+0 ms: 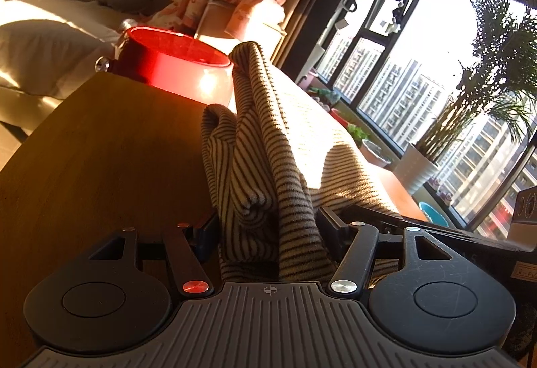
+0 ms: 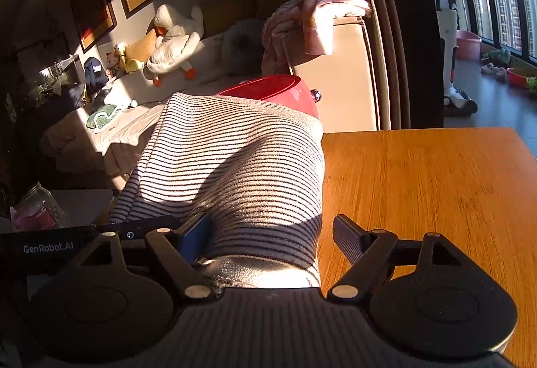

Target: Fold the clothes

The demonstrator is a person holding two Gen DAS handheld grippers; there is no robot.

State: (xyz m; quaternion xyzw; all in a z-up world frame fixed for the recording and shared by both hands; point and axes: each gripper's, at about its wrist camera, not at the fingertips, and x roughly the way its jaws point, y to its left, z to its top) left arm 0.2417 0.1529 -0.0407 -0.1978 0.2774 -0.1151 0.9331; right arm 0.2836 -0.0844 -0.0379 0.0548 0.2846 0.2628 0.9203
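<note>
1. Left gripper (image 1: 268,227): nearest the lens, its jaws stand about half apart with a bunched fold of the striped garment (image 1: 268,146) filling the gap; whether the pads press on it cannot be told.
2. The garment's long axis runs from 6 toward 12 o'clock over the wooden table (image 1: 100,140).
3. Right gripper (image 2: 268,235): wide; the cloth's edge lies between the jaws, against the left finger (image 2: 194,235), clear of the right one.
4. Red pot (image 1: 174,62): 11 o'clock, behind the cloth.
5. Judgement: both hands sit at the near hem, so the fold travels toward 12.
</note>
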